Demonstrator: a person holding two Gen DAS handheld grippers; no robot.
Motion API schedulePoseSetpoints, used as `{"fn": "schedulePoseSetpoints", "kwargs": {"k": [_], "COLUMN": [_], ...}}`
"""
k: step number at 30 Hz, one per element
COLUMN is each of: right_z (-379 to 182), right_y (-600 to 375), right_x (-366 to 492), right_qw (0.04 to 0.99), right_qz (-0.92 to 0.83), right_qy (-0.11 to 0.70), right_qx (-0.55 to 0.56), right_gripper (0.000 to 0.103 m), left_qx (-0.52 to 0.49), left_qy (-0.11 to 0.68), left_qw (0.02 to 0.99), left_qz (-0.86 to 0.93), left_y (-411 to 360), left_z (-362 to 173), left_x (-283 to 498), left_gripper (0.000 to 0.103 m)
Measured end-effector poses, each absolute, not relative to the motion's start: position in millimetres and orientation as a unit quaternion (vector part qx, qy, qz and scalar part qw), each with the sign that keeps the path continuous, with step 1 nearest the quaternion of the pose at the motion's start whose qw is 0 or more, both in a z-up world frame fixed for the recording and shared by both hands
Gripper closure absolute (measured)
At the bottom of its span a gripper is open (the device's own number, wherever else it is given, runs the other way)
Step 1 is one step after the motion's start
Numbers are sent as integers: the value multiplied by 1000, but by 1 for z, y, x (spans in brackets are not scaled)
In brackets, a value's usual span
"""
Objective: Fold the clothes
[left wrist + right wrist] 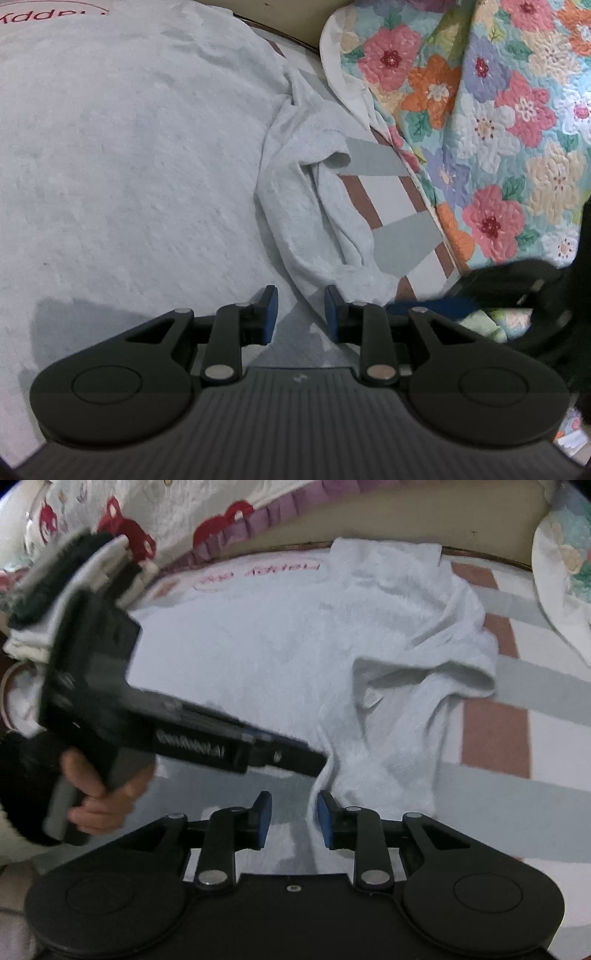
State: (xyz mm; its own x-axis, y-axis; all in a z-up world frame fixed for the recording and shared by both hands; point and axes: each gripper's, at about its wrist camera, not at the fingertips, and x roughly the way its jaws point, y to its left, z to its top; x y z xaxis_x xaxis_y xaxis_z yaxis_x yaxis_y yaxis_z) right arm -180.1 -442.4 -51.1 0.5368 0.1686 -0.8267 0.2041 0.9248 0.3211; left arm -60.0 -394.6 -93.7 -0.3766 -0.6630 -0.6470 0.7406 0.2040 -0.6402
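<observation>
While the pale grey fleecy garment [129, 166] lies spread across the bed, its one side is bunched into a rumpled, rope-like fold [325, 206] running toward the near edge. Underneath is a flat bedsheet with white, grey and brown-red stripes [388, 218], smooth where it shows. Right of that, a quilted floral blanket in pink, orange and lilac [498, 129] with puffy stitching crowds the garment's bunched side, its white edge touching or just overlapping the fold. Red printed lettering [258, 572] sits at the far end of the garment, upside down from both views.

Left gripper [301, 314]: black linkage arms, blue pads, jaws apart, nothing between them; it hangs just above the near end of the bunched fold where the sheet shows through. In the right wrist view it appears from the side as a blurred black body with white lettering [192, 747], its tip close to the fold; a hand [99, 797] in a dark sleeve grips the handle.

Right gripper [294, 819]: same build, jaws apart, empty, low over the garment's near edge just beside the left one's tip. A small white label [373, 698] shows on the turned-over fabric.

Far side: a white frilled cloth with red motifs and purple trim [207, 520] by a beige headboard [406, 520]. Blur hides finer detail at the left.
</observation>
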Motion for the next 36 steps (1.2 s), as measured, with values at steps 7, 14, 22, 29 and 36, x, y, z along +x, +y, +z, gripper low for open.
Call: {"fn": "schedulePoseSetpoints", "kwargs": {"k": [7,14,22,29,36], "right_z": [-65,-79,-53,-32,-65], "right_y": [-465,-487,-497,-547,-552], "right_x": [-197,-215,-227,-246,-262], "right_qw": [842,825,855,841,809], "right_qz": [-46,-82,-152,-338,-374], "right_qy": [473,463,362,392,420], "right_qx": [255,314,339,159,173], "right_gripper": [63,55,96,99,98], "left_qx": [49,81,71,97,180], "left_qy": [516,473,472,443,449], "left_qw": [554,547,554,531,477], "left_qz": [-652,-685,-682,-716,-734], "left_y": [-393,-393,-387,-384,-384], "left_z": [-89,-79,-74,-59,-70], "left_x": [-68,-85,-80,-100,-147], "left_gripper": [77,81,80,77,76]}}
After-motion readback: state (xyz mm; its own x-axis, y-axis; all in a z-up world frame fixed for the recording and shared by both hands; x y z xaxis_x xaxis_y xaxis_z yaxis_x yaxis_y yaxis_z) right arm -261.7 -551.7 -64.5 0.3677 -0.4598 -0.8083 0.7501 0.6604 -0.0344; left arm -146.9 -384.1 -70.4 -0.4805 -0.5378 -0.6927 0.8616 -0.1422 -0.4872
